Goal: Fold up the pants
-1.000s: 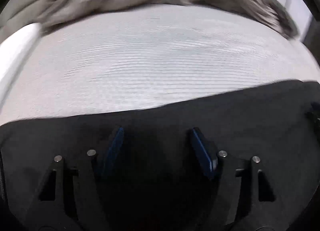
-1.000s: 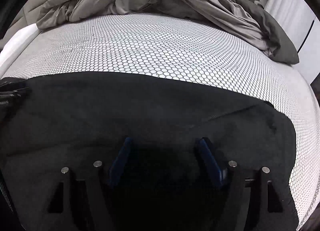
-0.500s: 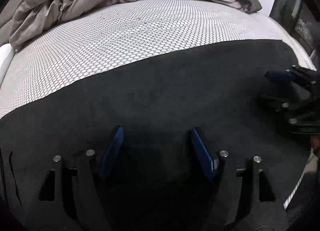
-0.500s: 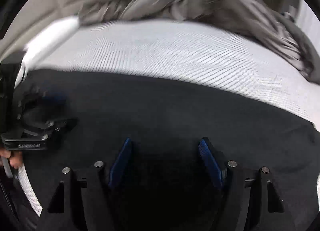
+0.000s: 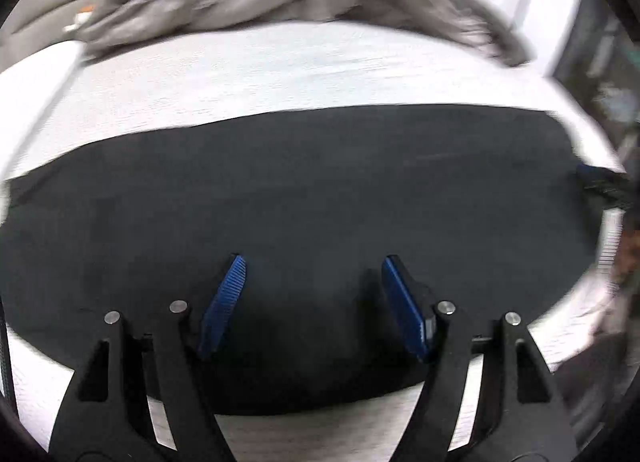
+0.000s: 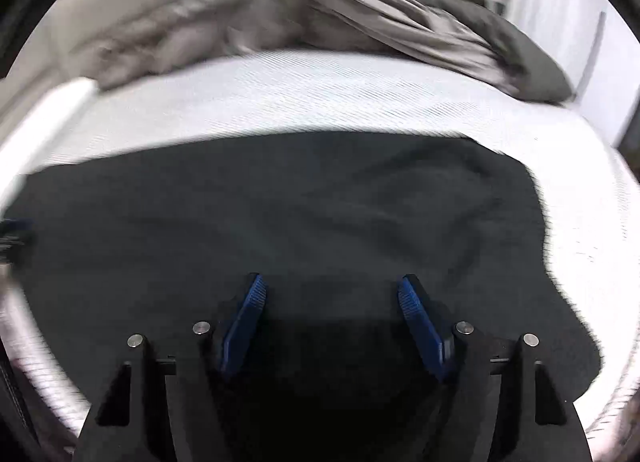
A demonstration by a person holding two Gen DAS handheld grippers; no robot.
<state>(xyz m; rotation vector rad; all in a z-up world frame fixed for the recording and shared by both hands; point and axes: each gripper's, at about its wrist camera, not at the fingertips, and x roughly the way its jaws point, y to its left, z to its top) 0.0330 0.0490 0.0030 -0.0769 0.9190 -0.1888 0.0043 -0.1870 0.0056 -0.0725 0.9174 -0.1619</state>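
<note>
we are between folds: each hand-held gripper, left (image 5: pixel 312 268) and right (image 6: pixel 330 288), hovers spread and empty over the pants (image 5: pixel 320 198) (lying flat on the bed (image 5: pixel 280 74)); next, we pinch an edge.

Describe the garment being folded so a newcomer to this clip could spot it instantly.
Start at the white mattress filling both views. The crumpled grey duvet sits at its far end; the black pants lie flat nearer the camera, the only dark, smooth cloth there.

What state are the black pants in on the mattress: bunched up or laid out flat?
Laid flat. The black pants form one broad dark sheet on the white mattress, with shallow wrinkles only. Whether they are already folded over, cannot tell.
</note>
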